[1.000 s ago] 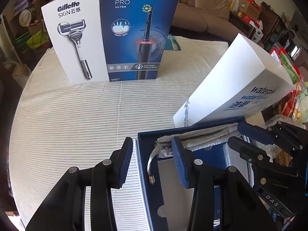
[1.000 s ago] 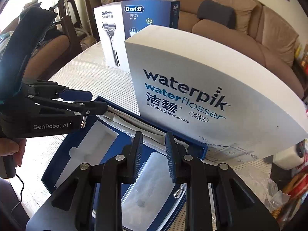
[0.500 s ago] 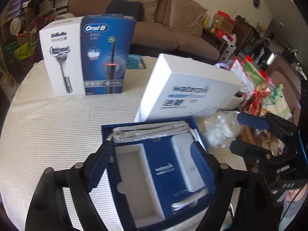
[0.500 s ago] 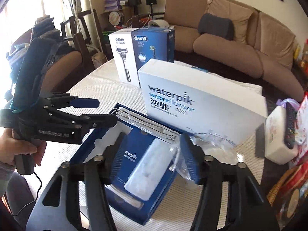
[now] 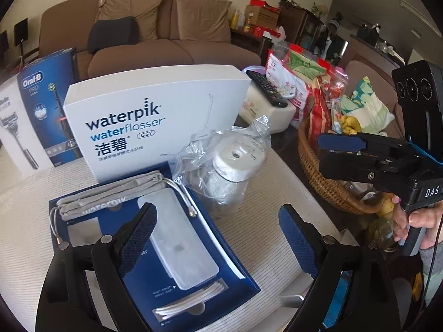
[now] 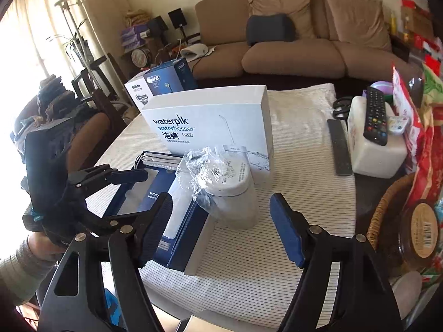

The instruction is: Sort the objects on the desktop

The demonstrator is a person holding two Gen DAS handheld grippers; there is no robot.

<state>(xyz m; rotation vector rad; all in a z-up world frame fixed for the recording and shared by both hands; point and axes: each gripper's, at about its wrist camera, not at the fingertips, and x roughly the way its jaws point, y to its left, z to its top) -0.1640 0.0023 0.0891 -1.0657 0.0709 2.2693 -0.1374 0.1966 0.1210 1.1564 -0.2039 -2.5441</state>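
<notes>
Left wrist view: my left gripper (image 5: 218,238) spread, jaws just been opening, pinching nothing, above blue tray (image 5: 221,251). Right gripper (image 6: 221,227) likewise spread, empty. Beyond: bagged flosser (image 6: 235,191), then Waterpik box (image 5: 155,119) upright behind tray.

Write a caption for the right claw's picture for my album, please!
Open right claw hovers empty over a bagged white water flosser beside its blue tray, Waterpik box standing behind.
</notes>
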